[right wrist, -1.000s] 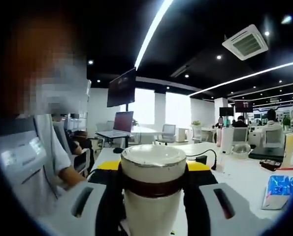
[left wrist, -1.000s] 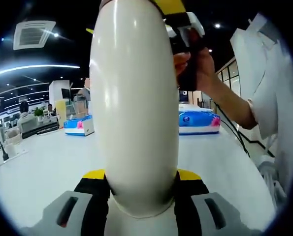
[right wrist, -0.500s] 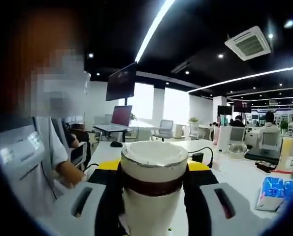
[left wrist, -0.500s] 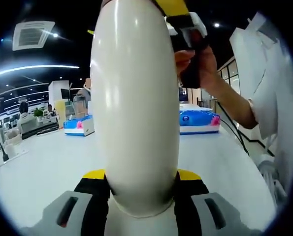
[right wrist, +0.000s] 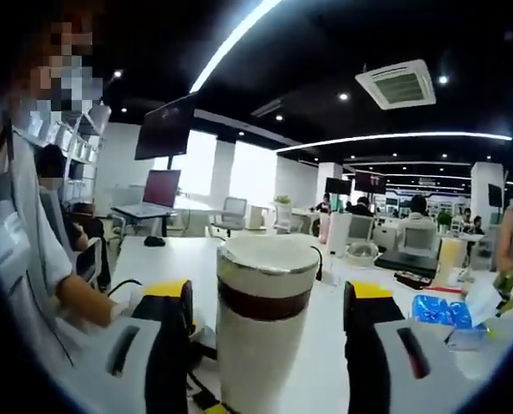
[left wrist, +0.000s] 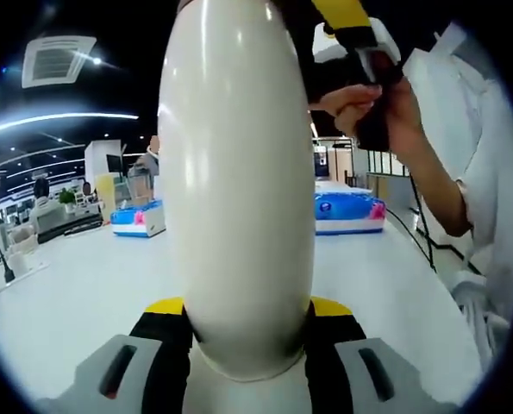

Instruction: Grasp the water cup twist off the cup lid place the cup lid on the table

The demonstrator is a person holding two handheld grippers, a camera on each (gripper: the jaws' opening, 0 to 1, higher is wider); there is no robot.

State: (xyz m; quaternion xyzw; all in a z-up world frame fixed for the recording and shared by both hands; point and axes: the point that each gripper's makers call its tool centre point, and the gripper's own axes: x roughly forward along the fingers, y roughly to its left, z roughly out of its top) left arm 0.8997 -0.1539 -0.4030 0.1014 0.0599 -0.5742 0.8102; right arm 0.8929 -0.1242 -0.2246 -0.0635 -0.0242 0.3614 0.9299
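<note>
A tall cream water cup stands upright and close between the black-and-yellow jaws of my left gripper, which is shut on its body. In the right gripper view the same cup shows its cream lid above a brown band. My right gripper is open, its jaws standing apart from the cup with a gap on each side. In the left gripper view the right gripper sits at the upper right beside the cup's top, held by a person's hand.
A white table stretches behind the cup. Blue tissue packs lie at its far side. The person in white stands at the right. A blue pack, a black cable and a laptop lie on the table.
My right gripper's jaws have spread apart and let go of the lid. In the left gripper view the hand and right gripper have shifted right and up. The left gripper holds still.
</note>
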